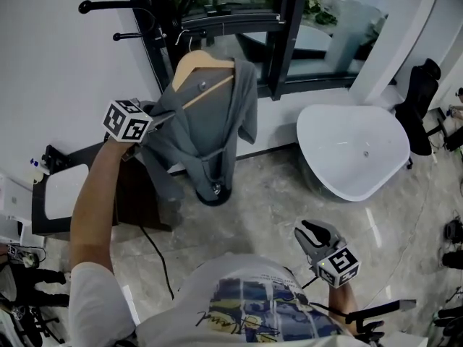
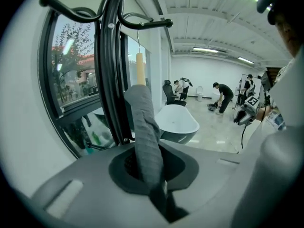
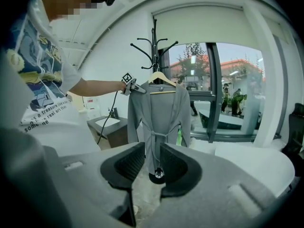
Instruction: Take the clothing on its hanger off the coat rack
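Observation:
A grey robe (image 1: pixel 210 129) hangs on a wooden hanger (image 1: pixel 199 67) hooked over the black coat rack (image 1: pixel 155 20). My left gripper (image 1: pixel 148 125) is raised at the robe's left shoulder and shut on a fold of its cloth. In the left gripper view the grey cloth (image 2: pixel 145 132) runs down between the closed jaws, with the hanger (image 2: pixel 140 70) and the rack (image 2: pixel 111 56) right behind. My right gripper (image 1: pixel 311 233) hangs low near my body, open and empty. The right gripper view shows the whole robe (image 3: pixel 161 113) from a distance, framed between its open jaws.
A white bathtub (image 1: pixel 358 150) stands to the right of the rack. A dark cabinet with a white basin (image 1: pixel 61 194) sits at the left, with a cable trailing over the marble floor. A black chair (image 1: pixel 419 100) is at the far right. A window is behind the rack.

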The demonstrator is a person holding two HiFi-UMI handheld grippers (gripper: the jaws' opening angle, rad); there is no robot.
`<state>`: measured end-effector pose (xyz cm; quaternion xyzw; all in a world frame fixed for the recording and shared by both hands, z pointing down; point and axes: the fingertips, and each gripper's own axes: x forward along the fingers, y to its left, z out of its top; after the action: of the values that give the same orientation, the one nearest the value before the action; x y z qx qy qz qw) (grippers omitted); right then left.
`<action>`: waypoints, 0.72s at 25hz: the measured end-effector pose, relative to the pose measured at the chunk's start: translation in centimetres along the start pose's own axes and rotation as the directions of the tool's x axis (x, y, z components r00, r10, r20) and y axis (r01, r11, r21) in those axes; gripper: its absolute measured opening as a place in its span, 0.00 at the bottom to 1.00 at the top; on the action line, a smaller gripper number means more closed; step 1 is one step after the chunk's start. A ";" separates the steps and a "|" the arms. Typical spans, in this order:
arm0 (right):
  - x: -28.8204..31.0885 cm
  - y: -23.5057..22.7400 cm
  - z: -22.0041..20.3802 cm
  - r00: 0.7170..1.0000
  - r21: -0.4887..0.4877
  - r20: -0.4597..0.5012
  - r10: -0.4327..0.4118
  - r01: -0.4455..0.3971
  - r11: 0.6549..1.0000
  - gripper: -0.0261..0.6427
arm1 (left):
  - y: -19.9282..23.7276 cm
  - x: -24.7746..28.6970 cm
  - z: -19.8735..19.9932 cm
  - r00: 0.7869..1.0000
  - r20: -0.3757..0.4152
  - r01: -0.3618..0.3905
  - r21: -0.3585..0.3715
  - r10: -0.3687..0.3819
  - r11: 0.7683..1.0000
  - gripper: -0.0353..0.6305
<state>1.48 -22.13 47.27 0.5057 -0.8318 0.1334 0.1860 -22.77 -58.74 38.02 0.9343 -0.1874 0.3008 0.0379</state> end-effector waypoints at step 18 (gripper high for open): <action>-1.7 -0.5 -1.6 1.000 0.012 -0.005 0.029 -0.029 0.999 0.19 | -1.0 -1.8 3.0 0.994 0.060 -0.089 -0.074 0.093 0.993 0.07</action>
<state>2.92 -20.33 47.96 0.4941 -0.8379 0.1422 0.1831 -22.07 -57.75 34.57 0.9320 -0.2415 0.2654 0.0515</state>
